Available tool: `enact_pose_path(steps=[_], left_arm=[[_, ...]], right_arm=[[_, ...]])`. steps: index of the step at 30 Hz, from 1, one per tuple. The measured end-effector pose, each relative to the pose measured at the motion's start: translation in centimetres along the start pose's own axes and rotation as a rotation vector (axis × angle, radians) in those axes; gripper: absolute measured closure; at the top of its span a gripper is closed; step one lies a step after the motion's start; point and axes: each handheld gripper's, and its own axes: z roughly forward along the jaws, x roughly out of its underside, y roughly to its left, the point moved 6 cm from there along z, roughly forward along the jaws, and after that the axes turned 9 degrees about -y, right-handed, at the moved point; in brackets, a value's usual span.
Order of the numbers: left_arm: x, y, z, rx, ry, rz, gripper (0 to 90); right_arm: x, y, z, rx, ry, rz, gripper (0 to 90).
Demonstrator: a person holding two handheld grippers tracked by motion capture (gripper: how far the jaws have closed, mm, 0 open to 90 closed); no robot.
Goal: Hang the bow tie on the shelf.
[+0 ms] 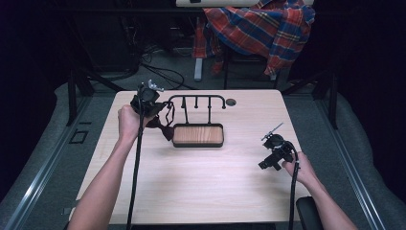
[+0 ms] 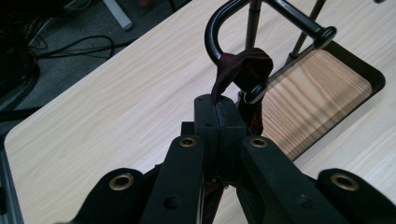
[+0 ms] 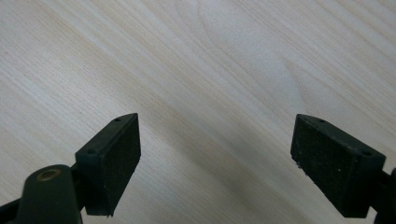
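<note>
Nearest the lens in the left gripper view: your left gripper [image 2: 219, 123], fingers clenched on a dark red cloth strap [image 2: 247, 70]. The strap is draped over the curved end of the black rack [image 2: 280, 9], looped around a knobbed peg; more of it seems to run down between the fingers.

High view: left gripper [image 1: 152, 103] sits at the rack's left end [image 1: 196, 98], strap [image 1: 165, 125] hanging beside the wooden tray base [image 1: 198, 135].

Progress, as a judgement: hanging is mostly done – the strap is already on the hook end. Left to do: release the fingers and back out; whether the loop is seated fully over the peg can't be told.

Right gripper [image 1: 270, 160]: fingers released, wide apart, hovering above bare table [image 3: 196, 60] with nothing between them. Idle, well apart from the rack.

Room to move:
- Rack bar and pegs are just above and beside your left fingers; pull back toward yourself and left, away from the bar
- Table's left edge [image 1: 103, 139] is near your left hand; open tabletop lies between tray and your side
- Tray rim is close to the hanging strap – watch for snagging
- Right side has plenty of free table
</note>
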Motion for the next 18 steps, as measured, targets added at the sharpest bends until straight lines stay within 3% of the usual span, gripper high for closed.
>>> enact_pose_path(steps=[18], left_arm=[[0.7, -0.1, 1.3, -0.023, 0.027, 0.012, 89.5]], right_arm=[[0.0, 0.0, 0.0, -0.001, 0.004, 0.000, 15.8]])
